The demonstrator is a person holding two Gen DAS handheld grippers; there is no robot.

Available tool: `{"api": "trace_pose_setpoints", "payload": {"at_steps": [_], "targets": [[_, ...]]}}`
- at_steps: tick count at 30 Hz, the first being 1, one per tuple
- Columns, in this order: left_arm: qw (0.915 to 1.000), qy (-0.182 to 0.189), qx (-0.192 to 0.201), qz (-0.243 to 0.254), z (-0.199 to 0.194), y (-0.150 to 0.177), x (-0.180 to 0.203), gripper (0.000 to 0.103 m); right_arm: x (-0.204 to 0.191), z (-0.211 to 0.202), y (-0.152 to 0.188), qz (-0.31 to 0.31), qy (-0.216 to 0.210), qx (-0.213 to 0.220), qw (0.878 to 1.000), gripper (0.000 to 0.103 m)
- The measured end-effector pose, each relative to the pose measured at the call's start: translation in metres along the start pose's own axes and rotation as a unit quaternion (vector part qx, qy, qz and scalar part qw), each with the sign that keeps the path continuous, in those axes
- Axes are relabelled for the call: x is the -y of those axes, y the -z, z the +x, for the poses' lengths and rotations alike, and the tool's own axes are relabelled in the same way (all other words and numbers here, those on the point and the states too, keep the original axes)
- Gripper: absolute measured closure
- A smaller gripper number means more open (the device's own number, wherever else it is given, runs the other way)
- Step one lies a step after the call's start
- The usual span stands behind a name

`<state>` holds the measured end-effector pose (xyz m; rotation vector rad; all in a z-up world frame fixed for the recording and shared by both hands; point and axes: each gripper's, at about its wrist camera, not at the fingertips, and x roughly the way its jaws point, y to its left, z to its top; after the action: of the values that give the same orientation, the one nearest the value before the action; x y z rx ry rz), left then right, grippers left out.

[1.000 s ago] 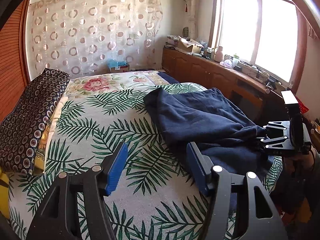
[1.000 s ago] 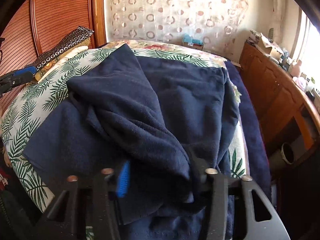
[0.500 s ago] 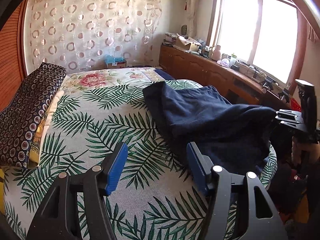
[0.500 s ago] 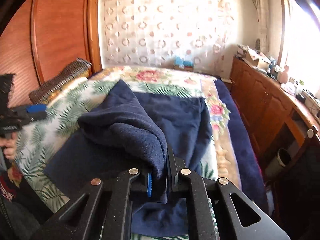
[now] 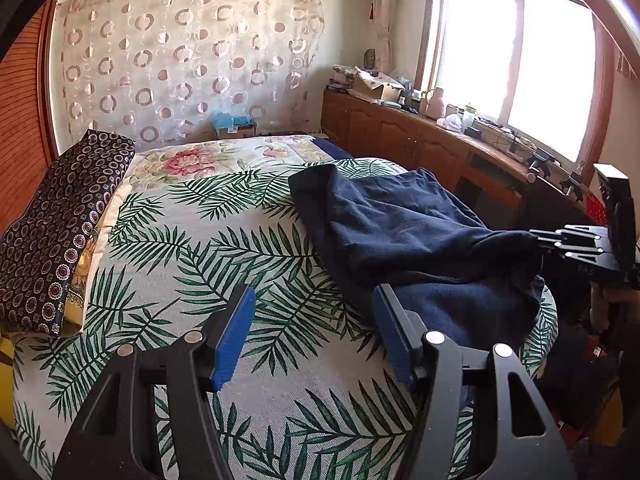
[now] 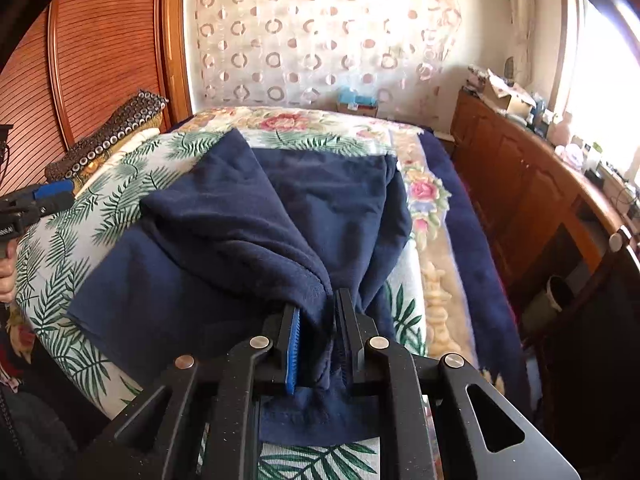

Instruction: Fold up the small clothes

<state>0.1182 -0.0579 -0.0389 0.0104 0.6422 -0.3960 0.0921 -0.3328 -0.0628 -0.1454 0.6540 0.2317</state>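
A dark navy fleece garment (image 5: pixel 404 232) lies crumpled on the right side of a bed with a palm-leaf cover (image 5: pixel 208 256). It also fills the middle of the right wrist view (image 6: pixel 256 236). My right gripper (image 6: pixel 316 336) is shut on a bunched edge of the garment and holds it lifted at the bed's near edge; it shows at the right in the left wrist view (image 5: pixel 576 240). My left gripper (image 5: pixel 316 332) is open and empty above the leaf cover, its right finger close to the garment's near edge.
A dark patterned pillow (image 5: pixel 56 220) lies along the bed's left side. A wooden cabinet (image 6: pixel 532 184) with clutter runs under the window on the right. A circle-patterned curtain (image 5: pixel 188 64) hangs behind the bed. A wooden slatted panel (image 6: pixel 92 48) stands at the left.
My right gripper closed on the garment's edge and lifted it, then drew it a little lower toward the bed's edge. My left gripper stayed open and barely moved.
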Motion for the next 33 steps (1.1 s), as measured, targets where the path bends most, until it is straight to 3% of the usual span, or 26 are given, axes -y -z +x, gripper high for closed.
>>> {"api": "trace_pose_setpoints", "payload": {"at_steps": [5,9,14,33], "targets": [[1.0000,-0.001,0.001,0.000,-0.001,0.001,0.001,0.041,-0.007,-0.018,0.000,-0.002,-0.004,0.020,1.000,0.086],[1.0000,-0.002,0.001,0.000,-0.001,0.001,0.001,0.041,-0.020,-0.028,-0.006,-0.006,-0.030,0.032,0.999,0.081],[1.0000,-0.003,0.001,-0.001,-0.001,0.002,0.001,0.041,-0.037,-0.027,-0.016,-0.017,-0.060,0.046,0.997,0.048],[0.9998,-0.015,0.000,-0.016,-0.005,0.008,-0.014,0.041,-0.111,0.096,-0.073,-0.116,-0.152,-0.048,0.980,0.046]]}}
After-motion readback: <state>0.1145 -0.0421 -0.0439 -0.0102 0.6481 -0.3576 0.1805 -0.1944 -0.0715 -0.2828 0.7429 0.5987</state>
